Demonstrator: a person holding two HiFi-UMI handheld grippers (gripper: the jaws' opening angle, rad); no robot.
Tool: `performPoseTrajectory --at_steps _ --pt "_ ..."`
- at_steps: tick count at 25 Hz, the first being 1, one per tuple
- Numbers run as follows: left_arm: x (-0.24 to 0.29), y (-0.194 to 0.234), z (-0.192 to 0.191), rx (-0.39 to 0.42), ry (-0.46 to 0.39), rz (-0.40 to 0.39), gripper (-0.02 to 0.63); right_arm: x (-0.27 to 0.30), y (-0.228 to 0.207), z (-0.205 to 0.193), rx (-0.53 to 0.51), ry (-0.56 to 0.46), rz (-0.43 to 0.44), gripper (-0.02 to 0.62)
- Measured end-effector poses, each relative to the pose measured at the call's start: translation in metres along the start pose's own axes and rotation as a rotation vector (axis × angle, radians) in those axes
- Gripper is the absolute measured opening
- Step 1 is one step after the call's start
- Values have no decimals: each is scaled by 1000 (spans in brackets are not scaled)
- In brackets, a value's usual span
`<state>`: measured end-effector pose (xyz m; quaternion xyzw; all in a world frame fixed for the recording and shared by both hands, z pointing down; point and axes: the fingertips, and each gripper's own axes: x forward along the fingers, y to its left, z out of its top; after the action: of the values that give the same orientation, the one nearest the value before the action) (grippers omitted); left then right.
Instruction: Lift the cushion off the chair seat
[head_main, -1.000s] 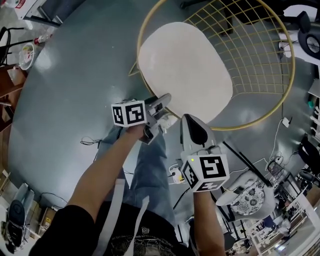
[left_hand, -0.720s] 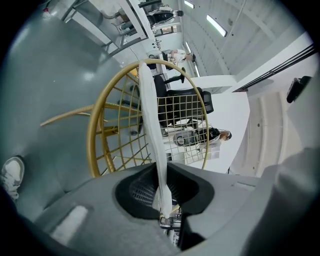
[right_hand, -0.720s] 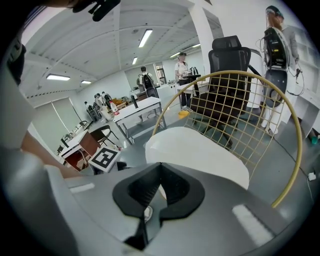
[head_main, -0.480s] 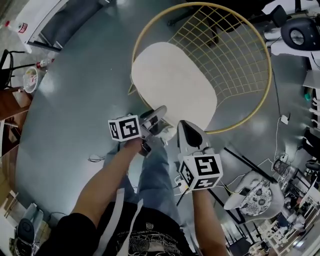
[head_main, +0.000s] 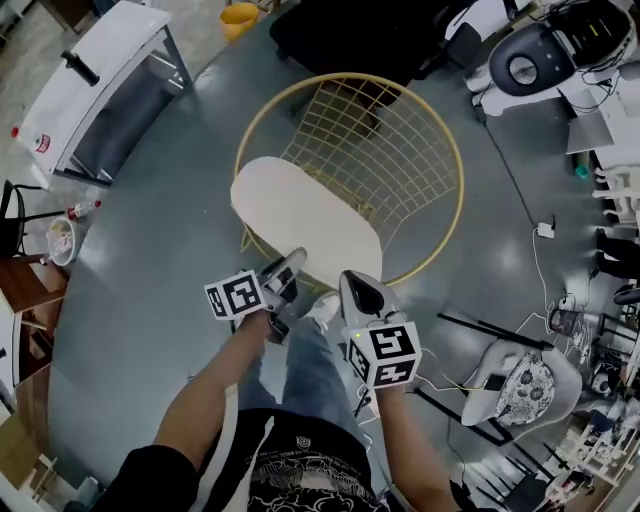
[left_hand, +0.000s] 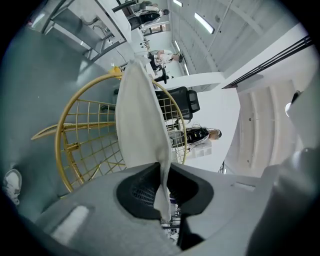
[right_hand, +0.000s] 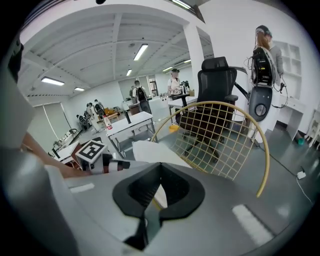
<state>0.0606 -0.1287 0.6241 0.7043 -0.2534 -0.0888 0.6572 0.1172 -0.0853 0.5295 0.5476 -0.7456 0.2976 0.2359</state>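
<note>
A cream oval cushion lies on the seat of a gold wire chair. My left gripper is shut on the cushion's near edge. In the left gripper view the fabric is pinched between the jaws and rises up from them. My right gripper sits just to the right at the same near edge. Its jaw tips meet where the cushion begins, and cream fabric shows in the gap behind them. The chair's wire back stands beyond.
A white table stands at the far left and a black office chair behind the gold chair. A patterned seat and floor cables lie to the right. A person stands at the right in the right gripper view.
Both grippers have risen while staying at the cushion's near edge, the left more than the right. The chair and floor look smaller and farther away in the head view.
</note>
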Motion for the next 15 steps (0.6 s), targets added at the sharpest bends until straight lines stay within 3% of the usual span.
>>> performPoseTrajectory --at_steps 3,15 --pt "-7 -9 20 9 2 -3 35 4 8 16 19 -31 -15 -2" --pt "-42 -99 37 107 -37 -52 34 -42 23 65 55 -182 -10 -2"
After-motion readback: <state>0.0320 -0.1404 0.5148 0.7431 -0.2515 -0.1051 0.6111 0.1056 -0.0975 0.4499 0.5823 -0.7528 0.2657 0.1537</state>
